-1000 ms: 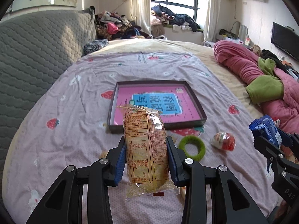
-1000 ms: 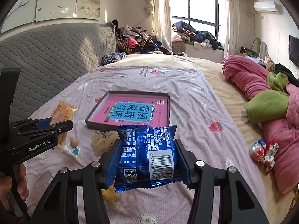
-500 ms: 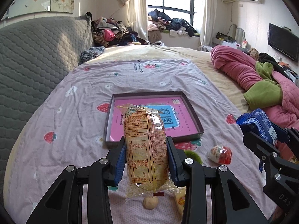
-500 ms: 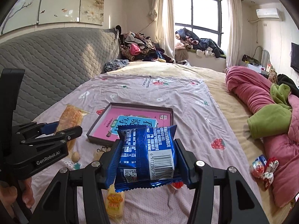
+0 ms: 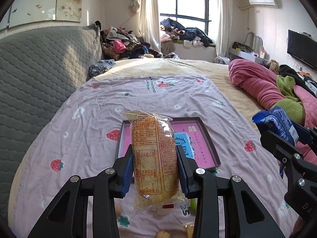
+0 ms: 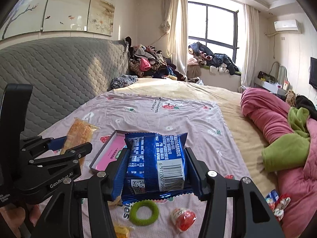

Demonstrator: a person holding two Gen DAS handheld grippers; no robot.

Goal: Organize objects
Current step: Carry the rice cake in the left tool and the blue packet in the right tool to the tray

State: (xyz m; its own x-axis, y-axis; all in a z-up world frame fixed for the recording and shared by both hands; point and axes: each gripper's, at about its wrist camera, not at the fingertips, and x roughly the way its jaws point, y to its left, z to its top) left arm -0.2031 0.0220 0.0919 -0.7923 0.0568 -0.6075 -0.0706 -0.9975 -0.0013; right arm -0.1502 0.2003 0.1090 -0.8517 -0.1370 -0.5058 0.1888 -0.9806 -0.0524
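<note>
Green ring (image 6: 144, 211) only in right-wrist view

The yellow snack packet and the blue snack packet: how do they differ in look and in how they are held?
The yellow snack packet is clear film showing a pale cake, long and narrow; the blue snack packet is opaque foil, wider and squarer, with a barcode. The left gripper clamps the yellow one, the right gripper the blue one. Both are sealed, held above the bed, over the pink tray.

Window (image 6: 212, 23): letting daylight in between cream curtains
Headboard (image 5: 39, 69): standing grey and quilted, left
Air conditioner (image 5: 262, 0): hanging high on the right wall
</note>
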